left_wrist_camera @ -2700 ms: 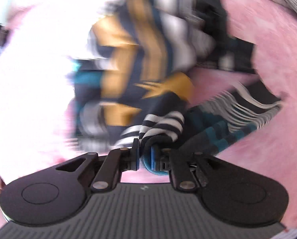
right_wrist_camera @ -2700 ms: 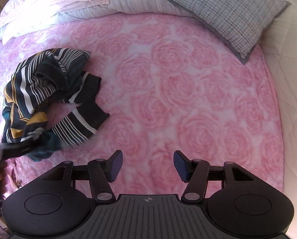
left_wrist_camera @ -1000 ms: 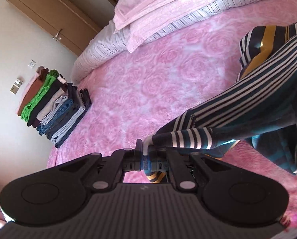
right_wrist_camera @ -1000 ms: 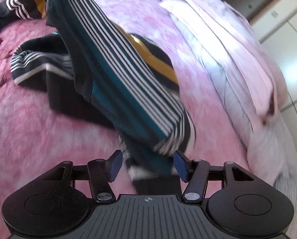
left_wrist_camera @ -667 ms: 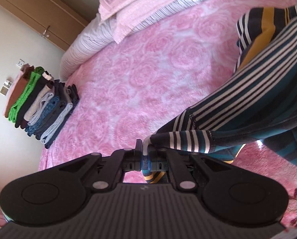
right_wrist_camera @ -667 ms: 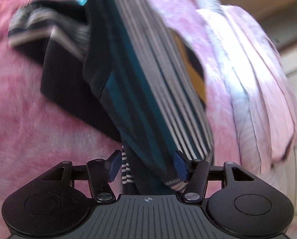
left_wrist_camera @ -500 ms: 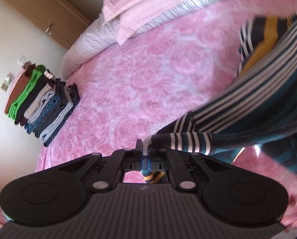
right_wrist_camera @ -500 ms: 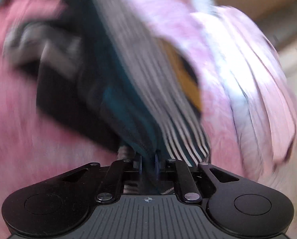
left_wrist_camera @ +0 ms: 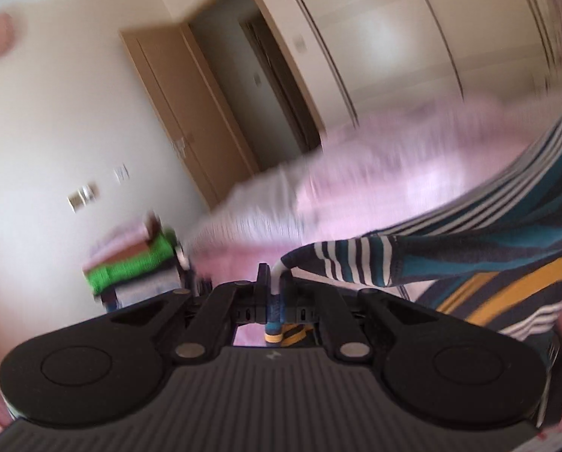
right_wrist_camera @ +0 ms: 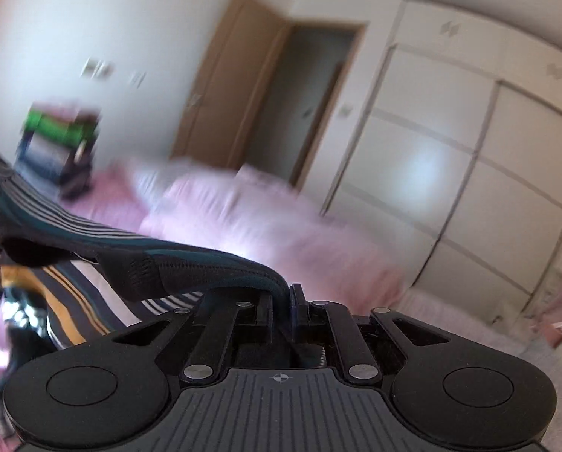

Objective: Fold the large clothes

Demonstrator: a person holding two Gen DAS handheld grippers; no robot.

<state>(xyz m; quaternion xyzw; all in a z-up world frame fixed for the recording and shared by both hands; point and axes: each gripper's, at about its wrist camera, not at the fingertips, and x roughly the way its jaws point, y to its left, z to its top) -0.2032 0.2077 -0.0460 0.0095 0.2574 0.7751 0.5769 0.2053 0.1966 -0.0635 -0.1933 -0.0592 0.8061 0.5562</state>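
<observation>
The pink bed (left_wrist_camera: 413, 158) sprawled blurred across both views, wardrobe (right_wrist_camera: 450, 143) and open door (right_wrist_camera: 224, 86) behind. Above it hung the striped garment (left_wrist_camera: 488, 233), stretched crosswise between the two tools, its long axis running side to side, the rest drooping toward the bed. The folded stack (left_wrist_camera: 130, 263) sat at the far edge. Left tool (left_wrist_camera: 277, 286) was level, clenched on a striped cuff; right tool (right_wrist_camera: 281, 301), level too, was clamped tight on a dark teal edge.
</observation>
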